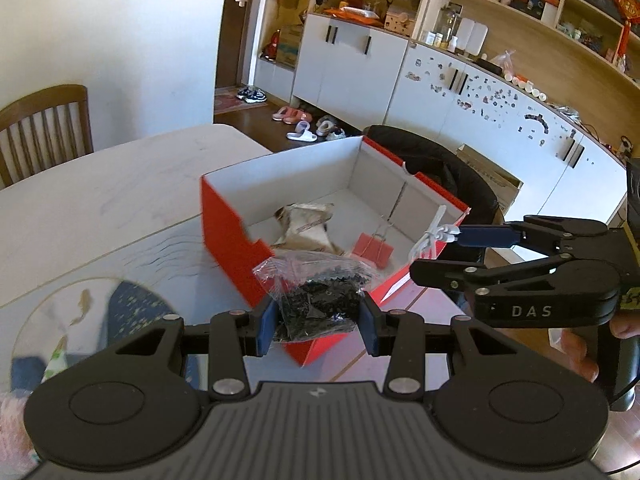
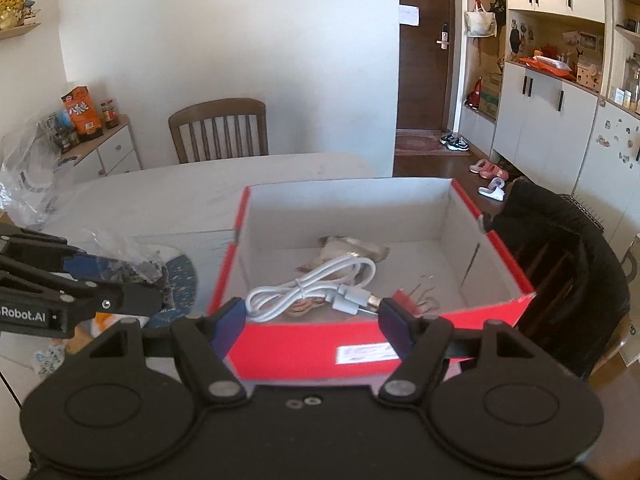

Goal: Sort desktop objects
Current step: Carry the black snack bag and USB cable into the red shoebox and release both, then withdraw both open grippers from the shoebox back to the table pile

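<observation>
jaws of the left gripper [image 1: 318,320] pinch a clear bag of black bits [image 1: 316,292]; right gripper [image 2: 312,314], half open, clasps a coiled white cable [image 2: 308,286] lying crosswise over the red box [image 2: 304,354].

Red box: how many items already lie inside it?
2. A crumpled beige packet lies mid-floor of the red box; a red binder clip lies beside it, toward the right wall. Smaller items may be hidden.
</observation>
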Demonstrator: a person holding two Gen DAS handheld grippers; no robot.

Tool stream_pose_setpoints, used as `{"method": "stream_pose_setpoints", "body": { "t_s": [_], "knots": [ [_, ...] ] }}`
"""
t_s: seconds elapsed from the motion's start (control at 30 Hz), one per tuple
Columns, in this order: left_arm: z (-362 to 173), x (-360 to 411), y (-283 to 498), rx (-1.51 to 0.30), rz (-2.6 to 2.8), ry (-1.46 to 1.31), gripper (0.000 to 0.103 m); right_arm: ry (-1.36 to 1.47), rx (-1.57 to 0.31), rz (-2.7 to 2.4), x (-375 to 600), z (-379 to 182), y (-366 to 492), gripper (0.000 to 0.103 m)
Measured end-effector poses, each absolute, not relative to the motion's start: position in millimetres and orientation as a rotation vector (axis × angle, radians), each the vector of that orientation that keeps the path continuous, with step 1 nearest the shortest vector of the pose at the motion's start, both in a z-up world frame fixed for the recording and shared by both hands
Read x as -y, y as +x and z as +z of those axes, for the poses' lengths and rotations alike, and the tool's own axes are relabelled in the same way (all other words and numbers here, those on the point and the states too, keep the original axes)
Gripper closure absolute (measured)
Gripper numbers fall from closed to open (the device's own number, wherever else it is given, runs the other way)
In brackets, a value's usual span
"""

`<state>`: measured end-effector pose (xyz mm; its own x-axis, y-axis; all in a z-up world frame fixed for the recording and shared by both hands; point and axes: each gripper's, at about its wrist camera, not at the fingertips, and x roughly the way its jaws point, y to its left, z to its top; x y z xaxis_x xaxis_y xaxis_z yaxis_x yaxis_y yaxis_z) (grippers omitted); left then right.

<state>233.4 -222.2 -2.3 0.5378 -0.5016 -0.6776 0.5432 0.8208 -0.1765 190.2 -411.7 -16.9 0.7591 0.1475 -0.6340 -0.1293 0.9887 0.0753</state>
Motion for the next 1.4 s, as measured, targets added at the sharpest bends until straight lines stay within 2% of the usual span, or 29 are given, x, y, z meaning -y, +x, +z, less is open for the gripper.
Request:
{"method": "stream_pose_setpoints", "body": {
  "t_s": [0.43, 0.67, 1.07, 1.2, 1.4],
  "knots": [
    [-6, 283, 274, -0.845, -0.638, 0.123, 0.062, 0.020, -0.723, 0.126, 451, -22, 230, 0.031],
    [-15, 308, 306, -0.934, -0.632, 0.164, 0.062, 0.030, -0.775, 0.128, 468, -33, 262, 0.031],
    [-50, 326, 343, -1.052, -0.591, 0.207, 0.063, -0.018, -0.921, 0.148, 470, -79, 327, 0.031],
    [-57, 330, 341, -1.069, -0.599, 0.223, 0.063, -0.063, -0.954, 0.179, 460, -90, 342, 0.038],
    [-60, 331, 336, -1.074, -0.601, 0.226, 0.063, -0.081, -0.996, 0.202, 455, -100, 353, 0.038]
  ]
}}
